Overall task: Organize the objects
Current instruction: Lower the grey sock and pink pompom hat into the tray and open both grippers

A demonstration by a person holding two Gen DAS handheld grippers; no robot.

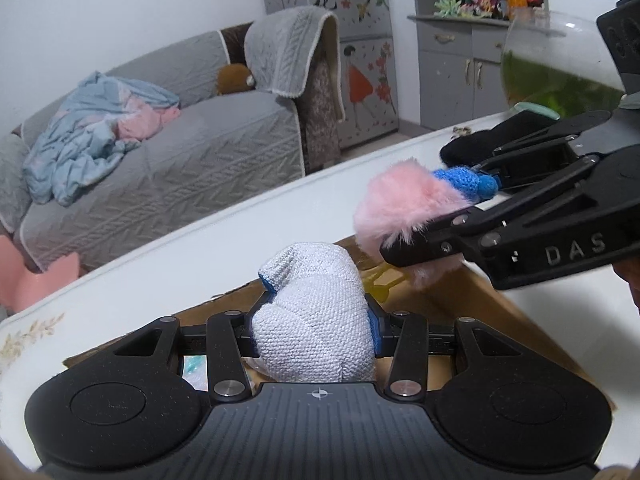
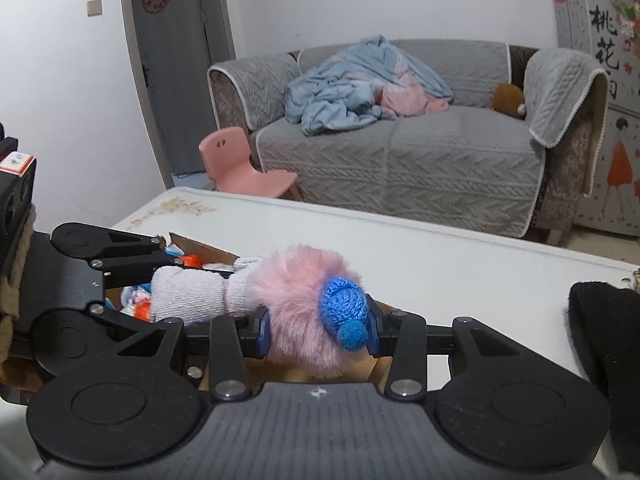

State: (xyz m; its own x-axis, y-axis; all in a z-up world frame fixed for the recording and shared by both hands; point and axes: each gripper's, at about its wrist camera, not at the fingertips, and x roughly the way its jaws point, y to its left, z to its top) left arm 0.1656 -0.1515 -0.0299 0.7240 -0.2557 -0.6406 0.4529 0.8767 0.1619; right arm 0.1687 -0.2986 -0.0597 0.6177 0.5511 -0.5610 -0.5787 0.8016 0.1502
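Left gripper [image 1: 316, 320] fingers clamped on white knit glove [image 1: 316, 332], over cardboard box [image 1: 460, 304]. Right gripper [image 2: 318, 332] fingers squeeze pink fluffy toy [image 2: 296, 320], also above box. Black glove [image 1: 480, 142] lies farther on worktop [image 1: 200, 256].

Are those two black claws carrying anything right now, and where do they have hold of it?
The left gripper pinches a white knitted glove across its bunched middle. The right gripper clamps a pink fluffy toy across its blue knitted cap.
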